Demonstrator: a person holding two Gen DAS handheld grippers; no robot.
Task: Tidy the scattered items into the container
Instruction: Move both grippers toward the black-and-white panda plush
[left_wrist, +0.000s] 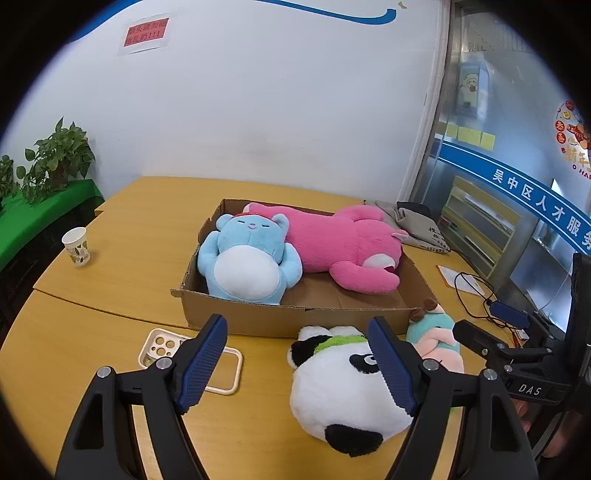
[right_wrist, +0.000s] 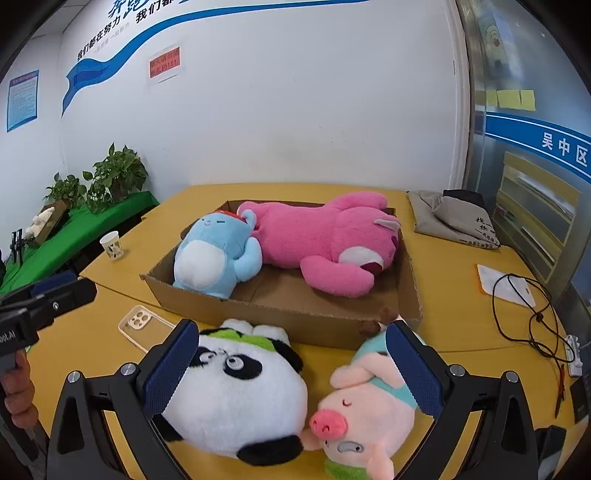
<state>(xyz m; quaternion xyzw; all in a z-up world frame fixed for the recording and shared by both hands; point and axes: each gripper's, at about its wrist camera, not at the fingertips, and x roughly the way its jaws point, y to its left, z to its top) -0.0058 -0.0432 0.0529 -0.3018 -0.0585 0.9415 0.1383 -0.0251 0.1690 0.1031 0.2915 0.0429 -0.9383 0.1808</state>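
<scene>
Halfway there: blue bear (left_wrist: 251, 258) and pink bear (left_wrist: 343, 247) lie in the box (left_wrist: 295, 317), panda (right_wrist: 236, 391) and pig (right_wrist: 362, 406) wait just before it, left gripper (left_wrist: 299, 365) and right gripper (right_wrist: 291, 369) both spread, empty.

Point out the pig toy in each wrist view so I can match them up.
Left wrist: pig toy at lower right, mostly hidden behind the left gripper's right finger, beside the panda.
Right wrist: lower centre-right, between the right gripper's fingers, touching the panda.
Shared landmark: the cardboard box just behind both.
</scene>
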